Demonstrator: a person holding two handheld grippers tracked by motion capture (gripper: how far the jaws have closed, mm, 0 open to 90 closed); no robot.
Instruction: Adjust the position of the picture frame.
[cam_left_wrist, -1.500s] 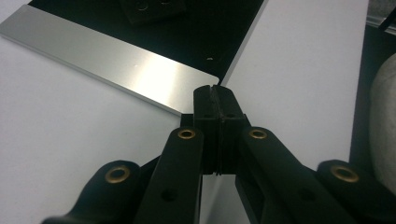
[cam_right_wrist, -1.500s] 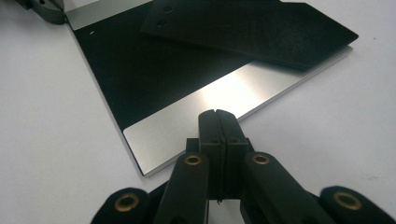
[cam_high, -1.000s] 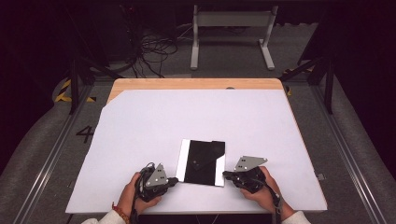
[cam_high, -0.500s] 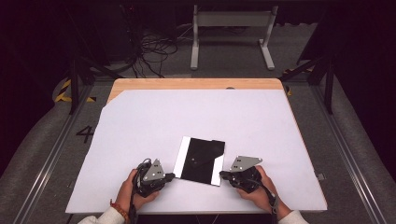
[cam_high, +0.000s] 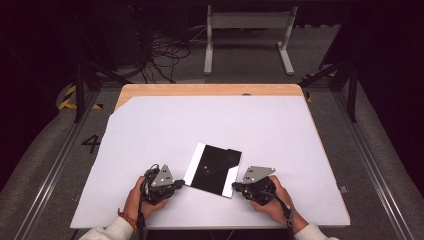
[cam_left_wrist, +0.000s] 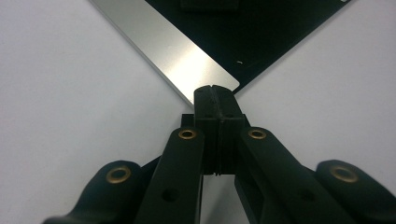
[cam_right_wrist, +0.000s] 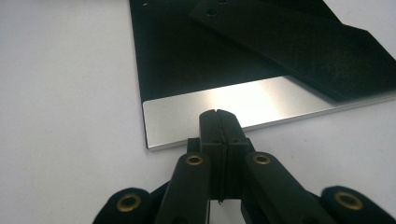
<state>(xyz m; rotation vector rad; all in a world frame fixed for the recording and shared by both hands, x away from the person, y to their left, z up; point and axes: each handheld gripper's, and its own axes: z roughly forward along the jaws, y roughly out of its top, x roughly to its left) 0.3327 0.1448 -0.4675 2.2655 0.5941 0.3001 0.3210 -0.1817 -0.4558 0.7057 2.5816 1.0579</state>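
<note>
- Fingers (cam_left_wrist: 205, 107) of the left gripper (cam_high: 176, 186) pressed together, nothing between them; in the left gripper view their tips sit right at the near corner of the flat black rectangular plate with bright silver strips along two opposite edges (cam_high: 213, 169). Cannot tell whether they touch it.
- Left hand (cam_high: 137, 197) wraps that gripper from behind, near the front edge of the white tabletop (cam_high: 200, 120); grey three-cornered plate on top, cable trailing back toward the sleeve.
- Plate lies flat on the tabletop, front centre, between the two grippers, turned slightly askew to the table's edges. Silver strip on its left side meets the left gripper; silver strip on its right side faces the right gripper.
- Right gripper view: a second dark flat strip (cam_right_wrist: 299, 37) lies slantwise across the plate's black field.
- Right gripper (cam_high: 236, 188), fingers (cam_right_wrist: 236, 128) likewise shut tight and holding nothing; tips overlap the silver strip near its corner in the right gripper view. Contact uncertain.
- Right hand (cam_high: 272, 200) grips from behind, near the front edge.
- Wooden border (cam_high: 210, 89) shows at the tabletop's far side.
</note>
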